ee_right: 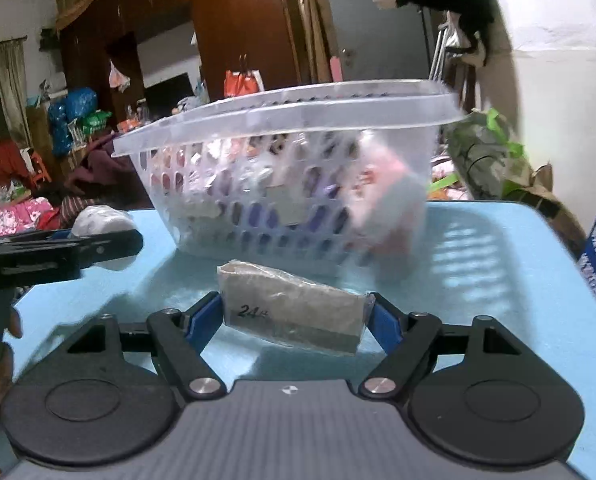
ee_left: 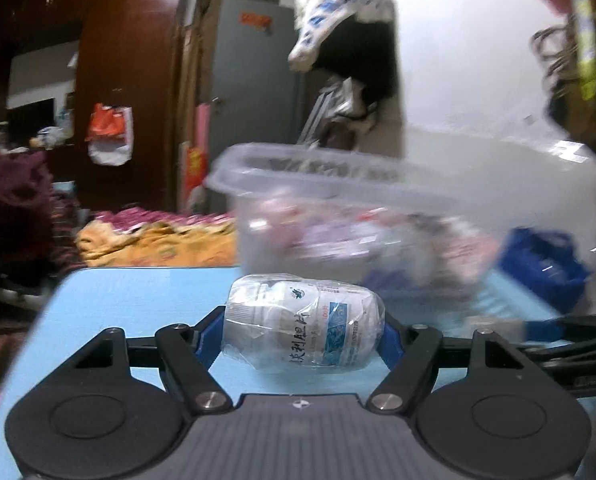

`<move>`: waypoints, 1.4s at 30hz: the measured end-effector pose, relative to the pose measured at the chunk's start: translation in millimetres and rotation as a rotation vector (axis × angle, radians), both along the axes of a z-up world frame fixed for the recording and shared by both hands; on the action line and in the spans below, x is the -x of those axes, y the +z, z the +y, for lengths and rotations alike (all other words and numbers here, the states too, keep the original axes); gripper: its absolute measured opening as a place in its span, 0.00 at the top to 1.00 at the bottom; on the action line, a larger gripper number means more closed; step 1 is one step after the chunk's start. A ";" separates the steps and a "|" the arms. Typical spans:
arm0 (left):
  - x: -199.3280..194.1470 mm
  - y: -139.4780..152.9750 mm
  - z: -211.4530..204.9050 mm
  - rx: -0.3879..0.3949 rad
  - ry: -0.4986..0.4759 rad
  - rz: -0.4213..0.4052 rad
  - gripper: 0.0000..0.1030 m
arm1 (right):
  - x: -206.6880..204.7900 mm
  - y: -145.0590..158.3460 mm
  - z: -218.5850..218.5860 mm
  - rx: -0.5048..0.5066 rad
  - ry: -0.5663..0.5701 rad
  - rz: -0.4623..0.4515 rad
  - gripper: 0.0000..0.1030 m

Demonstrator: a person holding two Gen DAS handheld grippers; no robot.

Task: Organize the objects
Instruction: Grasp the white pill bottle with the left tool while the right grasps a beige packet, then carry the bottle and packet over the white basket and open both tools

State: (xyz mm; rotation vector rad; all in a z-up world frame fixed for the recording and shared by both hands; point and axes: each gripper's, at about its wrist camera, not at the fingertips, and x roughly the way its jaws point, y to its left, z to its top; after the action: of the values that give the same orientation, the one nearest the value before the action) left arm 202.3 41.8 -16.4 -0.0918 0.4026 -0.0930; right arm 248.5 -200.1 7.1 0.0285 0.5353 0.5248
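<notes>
A lived-in bedroom: wooden wardrobe (ee_left: 126,60), rumpled bedding (ee_left: 158,240).

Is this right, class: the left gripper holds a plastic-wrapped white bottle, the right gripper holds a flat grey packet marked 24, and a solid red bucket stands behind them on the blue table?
One detail is wrong. The container is no red bucket: the right wrist view shows a clear perforated plastic basket. The left gripper does hold the wrapped bottle, the right gripper the packet, on the blue table.

Table: light blue tabletop (ee_right: 498,264) bears all.
Basket: perforated translucent plastic basket (ee_right: 282,184) at back.
Packet: flat grey plastic-wrapped packet (ee_right: 298,316) before basket.
Bottle: plastic-wrapped white medicine bottle (ee_left: 304,326) left of packet.
</notes>
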 end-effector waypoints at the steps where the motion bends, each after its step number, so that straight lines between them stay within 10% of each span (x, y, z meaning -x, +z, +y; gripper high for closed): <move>1: 4.1 0.4 -5.3 0.006 -0.008 -0.012 0.25 | 2.0 1.7 -0.7 -0.014 0.005 -0.009 0.22; 25: 19.9 -13.4 -12.3 0.097 -0.070 -0.050 0.25 | 22.0 -5.3 -24.2 -0.142 0.021 -0.098 0.22; 32: 6.9 67.9 -14.4 0.042 -0.113 -0.181 0.25 | 32.3 73.1 -21.2 -0.161 0.083 -0.320 0.22; 37: -79.6 119.3 -13.5 0.047 -0.093 -0.072 0.25 | -39.5 141.4 -0.2 -0.077 0.072 -0.368 0.21; 42: -136.9 93.2 -9.9 0.069 -0.077 0.106 0.04 | -91.3 133.1 18.8 0.041 0.066 -0.355 0.00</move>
State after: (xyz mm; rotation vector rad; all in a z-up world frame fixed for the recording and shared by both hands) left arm 339.2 31.9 76.8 -0.1497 0.5091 -0.1786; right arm 339.8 -181.3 140.2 -0.1204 0.2008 0.5686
